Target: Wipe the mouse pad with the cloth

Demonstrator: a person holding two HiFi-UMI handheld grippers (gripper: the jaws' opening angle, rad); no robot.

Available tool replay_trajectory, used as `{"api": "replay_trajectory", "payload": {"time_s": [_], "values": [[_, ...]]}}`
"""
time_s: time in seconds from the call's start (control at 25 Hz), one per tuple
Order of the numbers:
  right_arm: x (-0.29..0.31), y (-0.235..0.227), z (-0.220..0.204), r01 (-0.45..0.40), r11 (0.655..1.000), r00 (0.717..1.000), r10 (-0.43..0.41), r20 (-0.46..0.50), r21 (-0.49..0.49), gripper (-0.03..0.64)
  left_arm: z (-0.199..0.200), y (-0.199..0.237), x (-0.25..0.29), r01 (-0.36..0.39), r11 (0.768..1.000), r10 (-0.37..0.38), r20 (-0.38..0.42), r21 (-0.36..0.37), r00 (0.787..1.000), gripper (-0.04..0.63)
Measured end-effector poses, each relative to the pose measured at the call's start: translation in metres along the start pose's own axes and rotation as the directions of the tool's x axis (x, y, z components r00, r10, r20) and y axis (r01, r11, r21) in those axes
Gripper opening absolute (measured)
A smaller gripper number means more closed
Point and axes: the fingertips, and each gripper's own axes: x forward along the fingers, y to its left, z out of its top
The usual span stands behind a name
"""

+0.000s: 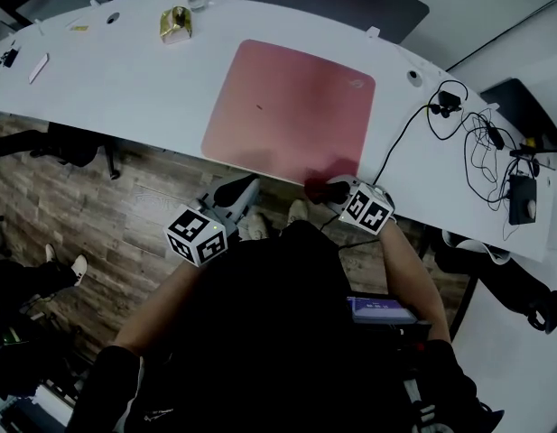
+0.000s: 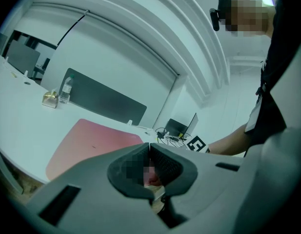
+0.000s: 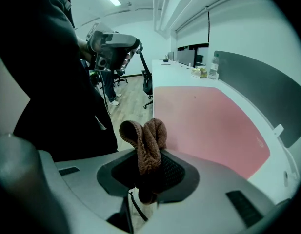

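From the head view, a pink mouse pad (image 1: pixel 292 106) lies flat on a curved white desk (image 1: pixel 125 88); a small gold thing (image 1: pixel 175 25) sits far left of it, and a tangle of cables (image 1: pixel 468 138) lies well to its right; the left gripper (image 1: pixel 231 190) hangs over the floor just short of the desk's near edge; the right gripper (image 1: pixel 332 190) is at the pad's near right corner, with a dark cloth (image 1: pixel 315 188) at its tip.

In the left gripper view, the jaws are pressed together with nothing between them; the mouse pad (image 2: pixel 91 143) lies beyond them, and a bottle (image 2: pixel 65 89) stands far off.

In the right gripper view, the jaws are clamped on the brown cloth (image 3: pixel 145 138), which bunches up above them; the mouse pad (image 3: pixel 209 121) spreads to the right.
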Motion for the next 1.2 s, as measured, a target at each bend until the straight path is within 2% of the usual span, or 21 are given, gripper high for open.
{"api": "replay_trajectory", "payload": {"time_s": [0.2, 0.36, 0.52, 0.68, 0.88, 1.2], "values": [[-0.025, -0.005, 0.006, -0.128, 0.991, 0.991, 0.126, 0.052, 0.04, 0.112, 0.013, 0.004, 0.016, -0.026, 1.0, 0.026, 0.008, 0.002, 1.0, 0.009], [-0.034, 0.0, -0.004, -0.29, 0.956, 0.957, 0.288, 0.046, 0.046, 0.112, 0.017, -0.004, 0.041, -0.034, 0.999, 0.034, 0.004, -0.005, 0.999, 0.009], [-0.028, -0.008, -0.027, -0.355, 0.934, 0.935, 0.355, 0.008, 0.044, 0.112, 0.011, -0.011, 0.061, -0.054, 0.998, 0.053, -0.015, -0.022, 0.998, 0.009], [-0.026, -0.028, -0.034, -0.371, 0.928, 0.928, 0.37, 0.031, 0.025, 0.112, 0.005, -0.015, 0.075, -0.088, 0.995, 0.087, -0.028, -0.035, 0.996, 0.009], [-0.024, -0.062, -0.042, -0.341, 0.939, 0.939, 0.342, 0.019, -0.033, 0.112, -0.001, -0.021, 0.086, -0.136, 0.99, 0.135, -0.036, -0.042, 0.99, 0.009], [-0.026, -0.132, -0.041, -0.262, 0.963, 0.964, 0.264, 0.029, -0.067, 0.112, 0.001, -0.023, 0.096, -0.205, 0.977, 0.205, -0.017, -0.058, 0.979, 0.009]]}}
